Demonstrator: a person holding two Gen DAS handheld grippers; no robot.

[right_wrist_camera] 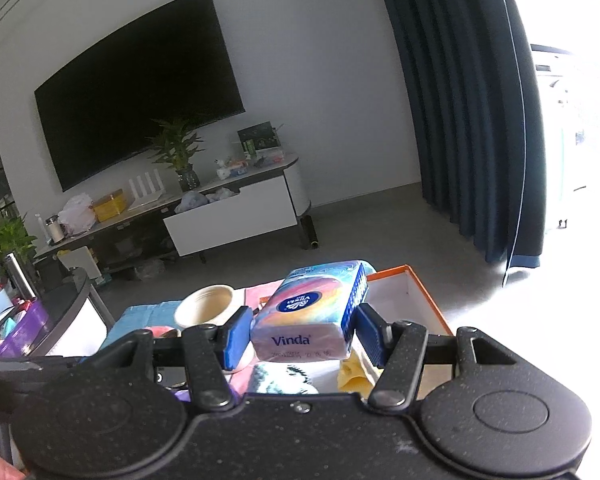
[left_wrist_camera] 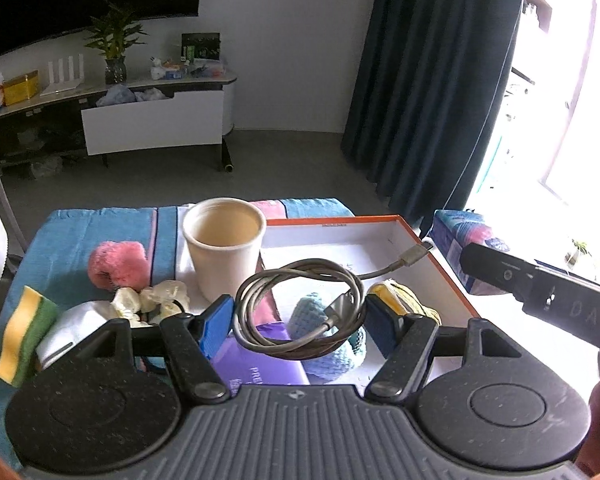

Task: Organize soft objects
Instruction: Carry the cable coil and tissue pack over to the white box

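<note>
Left gripper (left_wrist_camera: 300, 322): clamped on a coiled grey cable (left_wrist_camera: 300, 308), held above the orange-rimmed box (left_wrist_camera: 340, 222).
Right gripper (right_wrist_camera: 300, 334): pads pressing both ends of a tissue pack (right_wrist_camera: 310, 312), over the box's near edge.
Paper cup (left_wrist_camera: 224, 240): at the box's left wall.

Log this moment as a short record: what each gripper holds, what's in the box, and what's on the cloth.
left gripper: shut on coiled cable, held above the box
right gripper: shut on tissue pack
box: white inside, orange rim; blue knit item and yellow item inside
cup: upright, left of the box
cloth: pink fluffy item, yellow-green sponge
</note>
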